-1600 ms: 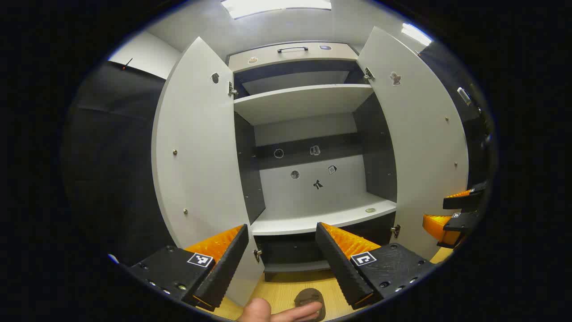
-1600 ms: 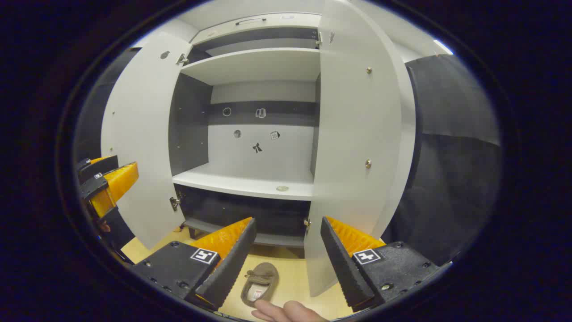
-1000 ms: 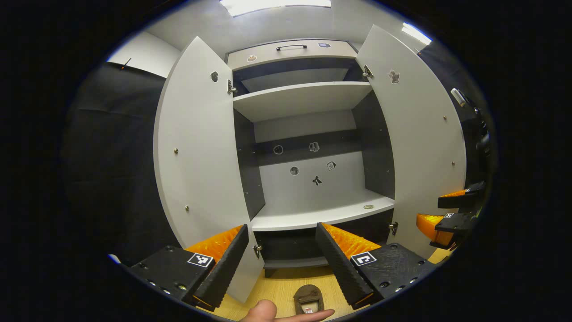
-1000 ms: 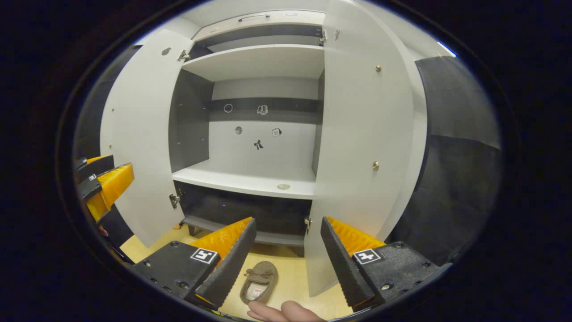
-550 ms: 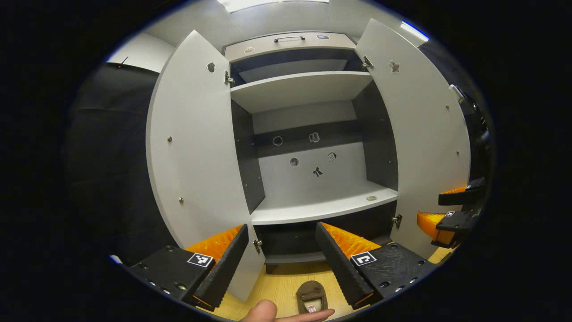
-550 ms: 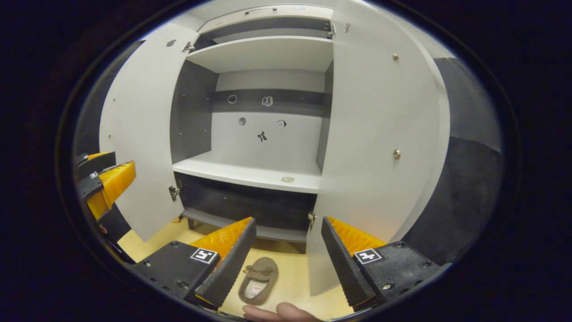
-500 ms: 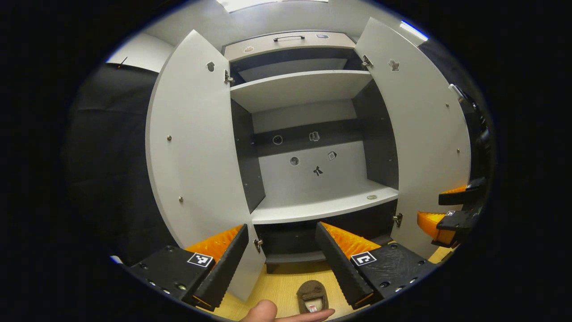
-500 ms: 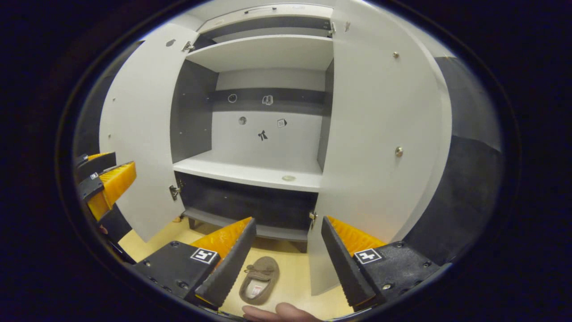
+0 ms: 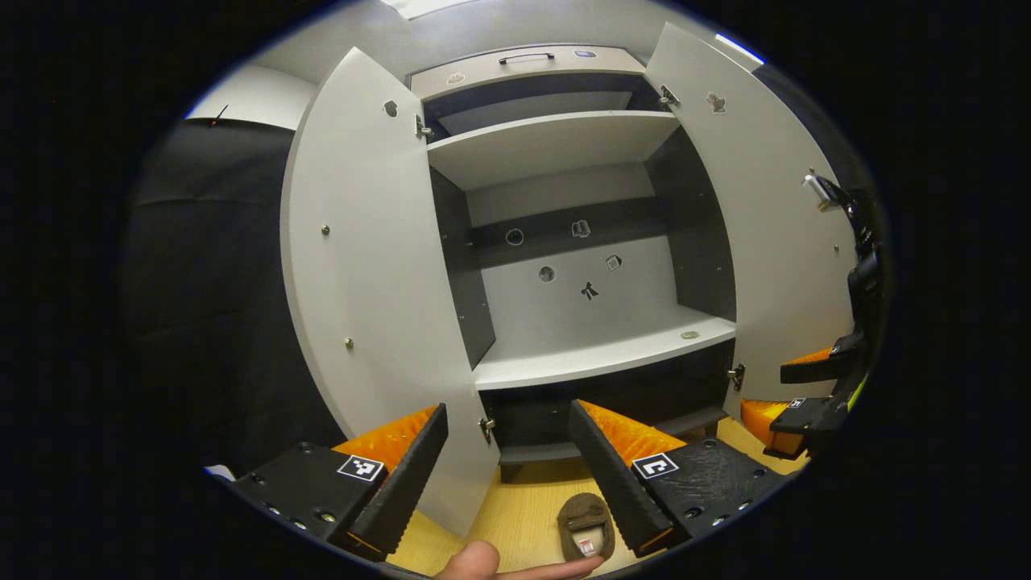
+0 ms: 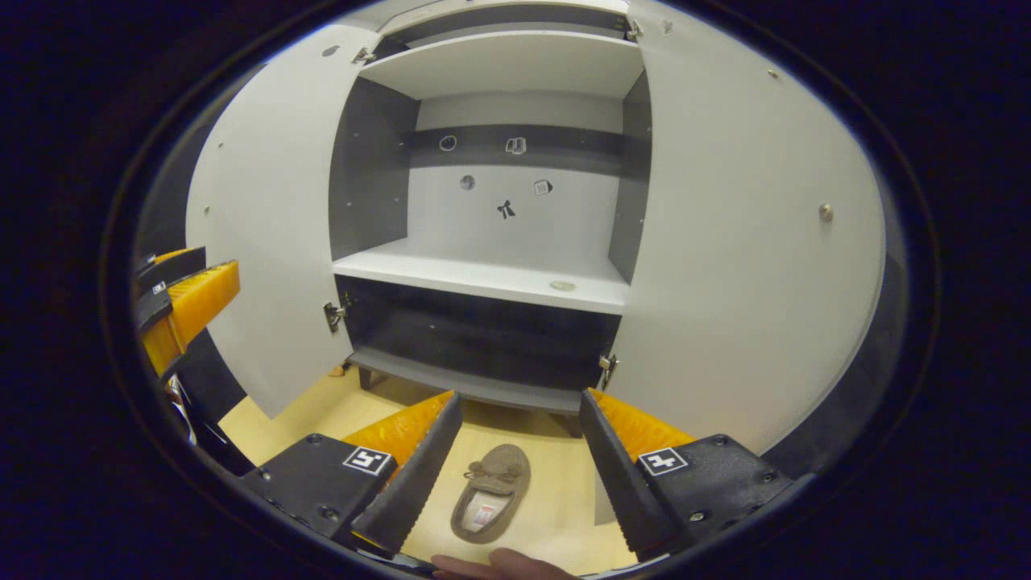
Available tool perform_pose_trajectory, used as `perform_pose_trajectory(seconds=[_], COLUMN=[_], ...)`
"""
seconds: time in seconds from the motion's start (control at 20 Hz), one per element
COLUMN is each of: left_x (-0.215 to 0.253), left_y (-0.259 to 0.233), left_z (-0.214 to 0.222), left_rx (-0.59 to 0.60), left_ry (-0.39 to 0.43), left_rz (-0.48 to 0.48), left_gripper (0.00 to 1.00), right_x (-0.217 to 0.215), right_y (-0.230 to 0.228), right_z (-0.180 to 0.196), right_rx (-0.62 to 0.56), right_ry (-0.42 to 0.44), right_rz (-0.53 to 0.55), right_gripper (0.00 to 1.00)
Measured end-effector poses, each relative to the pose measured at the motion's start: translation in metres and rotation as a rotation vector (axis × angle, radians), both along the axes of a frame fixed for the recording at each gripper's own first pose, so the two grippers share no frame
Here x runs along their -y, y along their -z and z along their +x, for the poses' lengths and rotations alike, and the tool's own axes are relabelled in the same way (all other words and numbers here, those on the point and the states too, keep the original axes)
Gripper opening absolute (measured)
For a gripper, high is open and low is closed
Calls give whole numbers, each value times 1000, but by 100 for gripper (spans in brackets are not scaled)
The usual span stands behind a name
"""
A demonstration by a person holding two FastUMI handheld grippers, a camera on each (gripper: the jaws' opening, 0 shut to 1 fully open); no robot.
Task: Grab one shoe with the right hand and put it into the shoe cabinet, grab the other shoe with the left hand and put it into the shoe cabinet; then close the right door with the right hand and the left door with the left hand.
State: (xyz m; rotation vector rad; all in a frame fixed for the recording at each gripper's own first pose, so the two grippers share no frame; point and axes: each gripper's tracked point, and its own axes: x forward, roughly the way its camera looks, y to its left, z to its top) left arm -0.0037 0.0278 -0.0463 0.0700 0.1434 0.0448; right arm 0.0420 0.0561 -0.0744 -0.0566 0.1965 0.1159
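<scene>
Both grippers have dipped toward the floor over the last second or so; in the right gripper view the shoe (image 10: 491,493) now sits higher and fuller between the right gripper (image 10: 515,467) fingers than it did, and the cabinet (image 10: 483,278) shelf has slid upward; in the left gripper view the other shoe (image 9: 586,527) has likewise come further into sight beside the left gripper (image 9: 507,471).

The fingers of both grippers stand wide apart and hold nothing; each shoe lies flat on the floor (image 10: 556,515) in front of the cabinet, opening up, toe toward the cabinet.

The left door (image 9: 378,306) and the right door (image 10: 741,282) both hang open, and the shelves are bare of shoes; a small round thing (image 10: 562,285) rests on the middle shelf.

I judge the task barely begun: the descent looks like the approach to the first grasp, right side first; the right fingers need to drop lower and straddle the shoe before closing; the right door's edge is near that path and could be knocked.
</scene>
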Motion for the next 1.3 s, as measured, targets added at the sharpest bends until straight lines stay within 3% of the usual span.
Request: perform_pose_trajectory(seconds=[0.2,0.45,0.65,0.8,1.0,1.1,1.15,1.2,1.25,1.3], left_x=[-12,-26,-31,-33,-30,-28,-26,-24,-25,-27], left_y=[10,25,33,35,34,38,40,42,42,40], left_z=[-7,-15,-23,-29,-41,-48,-51,-55,-58,-59], left_rx=[-35,-95,-126,-142,-153,-164,-172,-177,-178,-175], left_ry=[-24,-67,-88,-100,-106,-105,-104,-101,-101,-105], left_rz=[26,43,60,82,116,140,147,153,158,162], left_gripper=[96,96,96,96,96,96,96,96,96,96], right_x=[-24,-46,-52,-56,-43,-38,-38,-37,-37,-36], right_y=[59,147,199,236,245,254,263,265,262,259], right_z=[-3,-9,4,26,65,78,82,89,97,101], right_rx=[-120,-366,-486,-527,-448,-451,-477,-474,-447,-428], right_ry=[-94,-186,-187,-163,-55,-23,-29,-13,-11,-10], right_rz=[-14,20,47,5,-112,-197,-214,-244,-268,-300], right_gripper=[97,97,95,91,89,79,65,59,43,41])
